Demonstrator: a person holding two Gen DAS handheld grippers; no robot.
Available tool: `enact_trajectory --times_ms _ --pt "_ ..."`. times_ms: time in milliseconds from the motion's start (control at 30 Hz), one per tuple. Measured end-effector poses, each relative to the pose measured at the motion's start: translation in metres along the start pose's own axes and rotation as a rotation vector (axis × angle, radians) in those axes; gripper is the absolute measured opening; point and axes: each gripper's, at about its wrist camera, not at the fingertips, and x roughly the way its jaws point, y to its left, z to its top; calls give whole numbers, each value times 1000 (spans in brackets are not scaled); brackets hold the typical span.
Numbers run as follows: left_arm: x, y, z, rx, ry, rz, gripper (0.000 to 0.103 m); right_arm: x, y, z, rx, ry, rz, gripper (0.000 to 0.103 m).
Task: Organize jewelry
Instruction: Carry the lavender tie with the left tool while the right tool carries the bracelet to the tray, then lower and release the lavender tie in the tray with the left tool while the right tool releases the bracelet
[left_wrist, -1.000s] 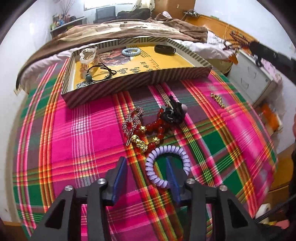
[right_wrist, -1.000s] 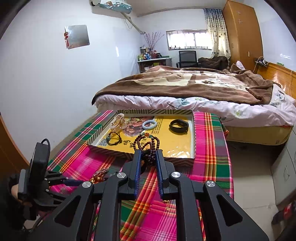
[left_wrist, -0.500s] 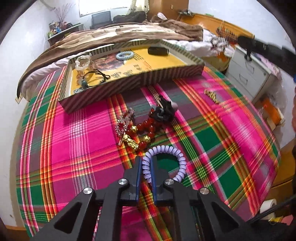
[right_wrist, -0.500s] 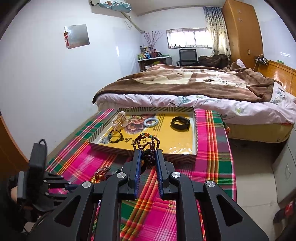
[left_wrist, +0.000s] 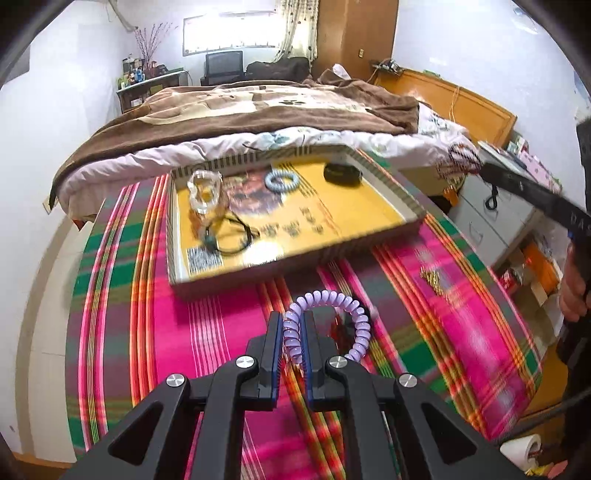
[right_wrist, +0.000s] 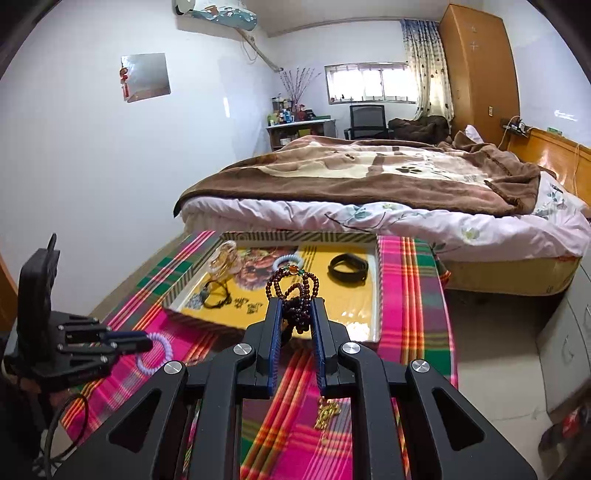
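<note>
Both tongs raised, left tongs (left_wrist: 291, 339) lifting purple coil (left_wrist: 332, 317) off cloth

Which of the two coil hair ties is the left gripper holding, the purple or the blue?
The purple coil hair tie, pinched in the left gripper above the tablecloth. The pale blue one already lies inside the tray.

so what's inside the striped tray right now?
In the striped tray: clear bangle, blue bead bracelet, black band, black cord pendant. The held brown beads hide part of the floor.
</note>
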Motion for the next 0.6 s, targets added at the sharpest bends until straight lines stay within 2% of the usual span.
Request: enact_trajectory --times_ms 333,600 --pt "35 22 59 -40 -23 12 9 51 -24 21 38 57 -30 16" --pt "89 39 95 -103 12 11 9 103 -40 23 54 135 -55 16"
